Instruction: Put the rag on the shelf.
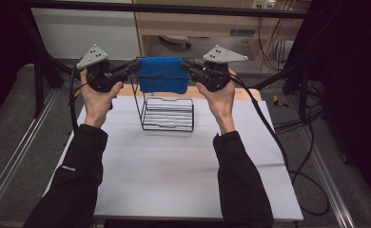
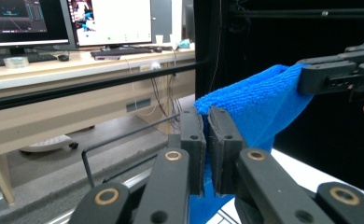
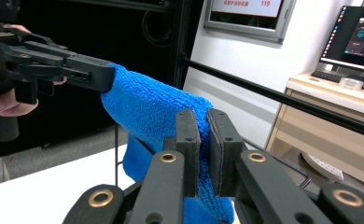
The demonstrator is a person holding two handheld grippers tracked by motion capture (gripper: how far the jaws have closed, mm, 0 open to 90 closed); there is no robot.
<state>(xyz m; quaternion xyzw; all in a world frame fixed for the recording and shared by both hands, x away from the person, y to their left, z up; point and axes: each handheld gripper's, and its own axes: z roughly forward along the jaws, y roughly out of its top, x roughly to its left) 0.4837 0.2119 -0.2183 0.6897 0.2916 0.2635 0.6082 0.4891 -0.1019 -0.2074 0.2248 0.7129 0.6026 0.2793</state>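
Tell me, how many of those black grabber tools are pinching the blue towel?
2. The left gripper clamps the blue towel at its left end, the right gripper at its right end, above the wire rack.

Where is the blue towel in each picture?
High view: blue towel top middle, stretched between the left claw and right claw.
Left gripper view: centre right.
Right gripper view: centre left.
Shared landmark: the black wire rack below it.
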